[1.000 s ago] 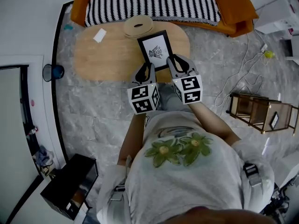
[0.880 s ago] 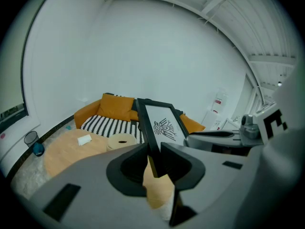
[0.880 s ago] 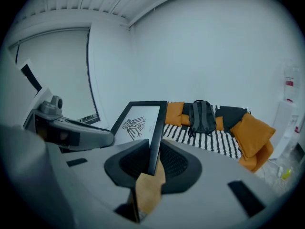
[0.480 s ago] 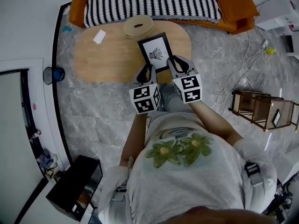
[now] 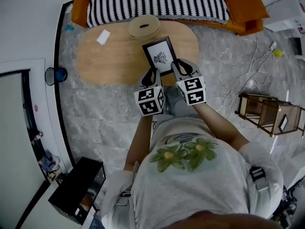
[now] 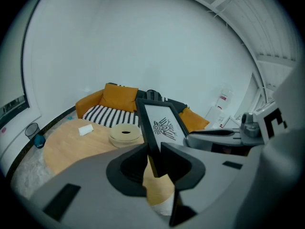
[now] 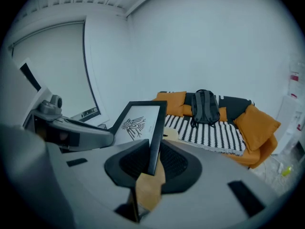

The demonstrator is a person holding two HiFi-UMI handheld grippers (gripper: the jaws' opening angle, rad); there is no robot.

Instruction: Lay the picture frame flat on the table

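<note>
You hold a black rectangular picture frame (image 5: 161, 56) between both grippers over the near edge of an oval light-wood table (image 5: 109, 61). The frame's white print with a dark winged figure faces up toward you. The left gripper (image 5: 151, 73), grey with a marker cube, has its jaws clamped on the frame's left edge near the lower corner. The left gripper view shows the black edge (image 6: 153, 128) pinched between the two dark pads (image 6: 178, 165). The right gripper (image 5: 180, 67) grips the opposite edge the same way. In the right gripper view the frame (image 7: 143, 123) rises tilted out of the closed jaws. Whether the frame's far end touches the tabletop cannot be told from any view.

A round beige disc with a dark centre hole (image 5: 144, 26) lies on the table just beyond the frame, and a small white card (image 5: 103, 36) lies well to its left. Behind the table stands an orange sofa (image 5: 243, 6) covered with a black-and-white striped blanket (image 5: 157, 4). A dark grey backpack (image 7: 206, 108) sits on the sofa.
</note>
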